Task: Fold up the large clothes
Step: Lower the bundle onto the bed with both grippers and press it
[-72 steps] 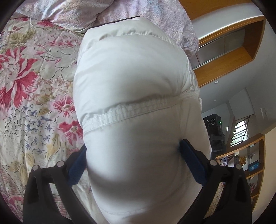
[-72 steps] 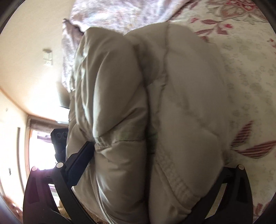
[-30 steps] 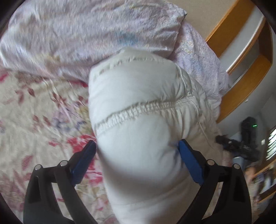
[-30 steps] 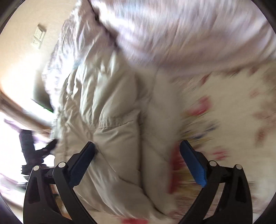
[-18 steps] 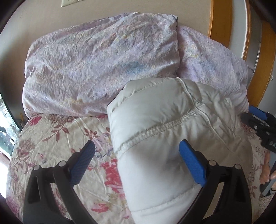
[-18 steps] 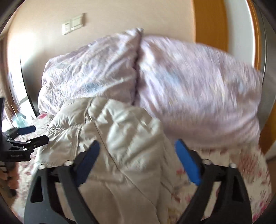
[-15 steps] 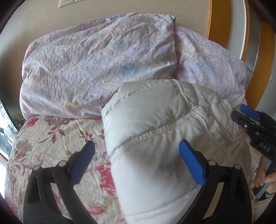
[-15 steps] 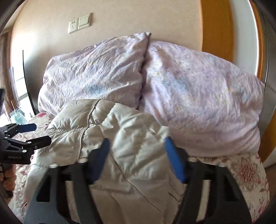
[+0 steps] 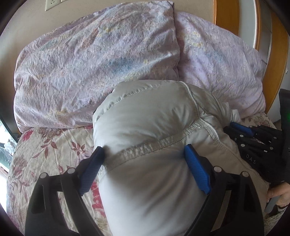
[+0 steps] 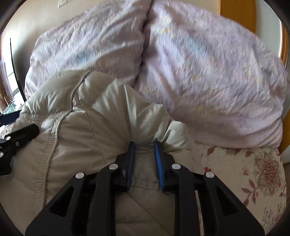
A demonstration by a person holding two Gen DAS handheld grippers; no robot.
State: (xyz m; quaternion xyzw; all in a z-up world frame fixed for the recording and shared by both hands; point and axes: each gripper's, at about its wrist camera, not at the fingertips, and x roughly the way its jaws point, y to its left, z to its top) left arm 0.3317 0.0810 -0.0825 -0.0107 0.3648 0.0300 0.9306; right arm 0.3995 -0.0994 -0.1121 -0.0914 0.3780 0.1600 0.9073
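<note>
A puffy white quilted jacket (image 9: 148, 127) lies bundled on the bed in front of the pillows. My left gripper (image 9: 144, 150) straddles its near end at the stitched seam. Its jaws are wide and closing, and both blue pads (image 9: 195, 168) press into the padding. In the right wrist view the same jacket (image 10: 101, 116) fills the lower left. My right gripper (image 10: 144, 145) has its jaws narrow and closing, pinching a puckered fold of the jacket. Each gripper shows in the other's view: the right gripper (image 9: 241, 130) at the jacket's right side, the left gripper (image 10: 20, 134) at its left.
Two lilac pillows (image 9: 94, 59) (image 10: 208, 72) lean on the wall right behind the jacket. A floral bedspread (image 9: 45, 154) covers the bed on both sides. A wooden frame (image 9: 224, 16) stands at the far right. A person's hand (image 9: 277, 192) holds the right gripper's handle.
Both views swung from the bedspread up to the pillows. The right jaws went from wide around the jacket to narrow on a fold. The left jaws drew in slightly onto the bundle.
</note>
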